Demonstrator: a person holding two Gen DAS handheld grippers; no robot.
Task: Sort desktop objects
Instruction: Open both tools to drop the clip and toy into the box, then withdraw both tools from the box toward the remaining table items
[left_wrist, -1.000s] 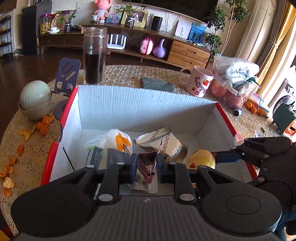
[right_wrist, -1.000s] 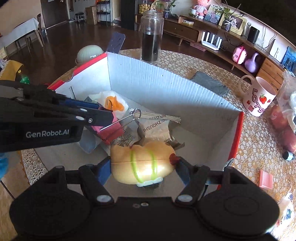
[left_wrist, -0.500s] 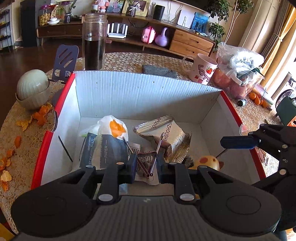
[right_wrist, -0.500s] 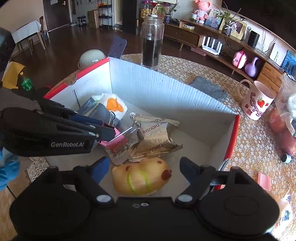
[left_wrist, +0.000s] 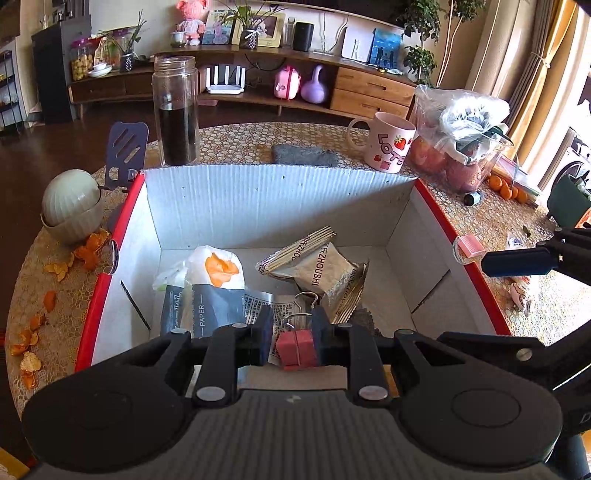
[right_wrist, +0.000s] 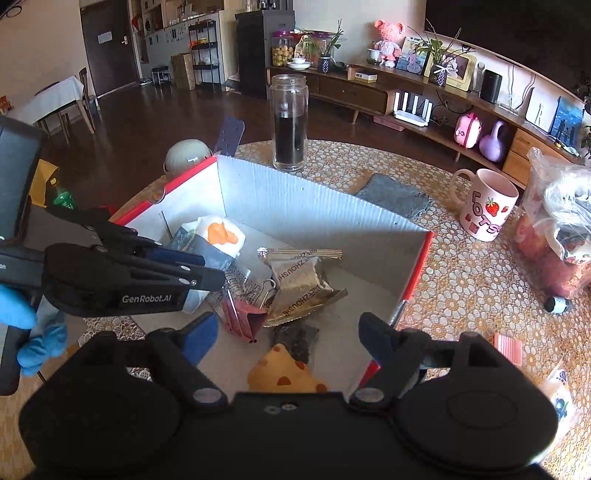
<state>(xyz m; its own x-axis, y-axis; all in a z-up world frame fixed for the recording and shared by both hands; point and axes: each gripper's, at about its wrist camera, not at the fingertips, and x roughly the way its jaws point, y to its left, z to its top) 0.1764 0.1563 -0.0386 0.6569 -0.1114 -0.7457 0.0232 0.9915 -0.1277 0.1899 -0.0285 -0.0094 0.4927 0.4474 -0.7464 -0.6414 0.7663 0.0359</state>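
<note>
The left gripper (left_wrist: 291, 341) is held low and level, its two blue-padded fingers (left_wrist: 263, 338) parted a little, with a gap seen beside the left pad. It is gripped from behind by a hand in a blue glove (right_wrist: 27, 332), seen at the edge of the right wrist view. The right gripper (right_wrist: 286, 338) is held with its jaws spread wide, and nothing is clasped between its fingertips (right_wrist: 201, 334).

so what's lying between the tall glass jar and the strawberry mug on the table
A folded grey cloth lies flat between the glass jar and the strawberry mug, just behind the box's back wall; the right wrist view shows it best.
</note>
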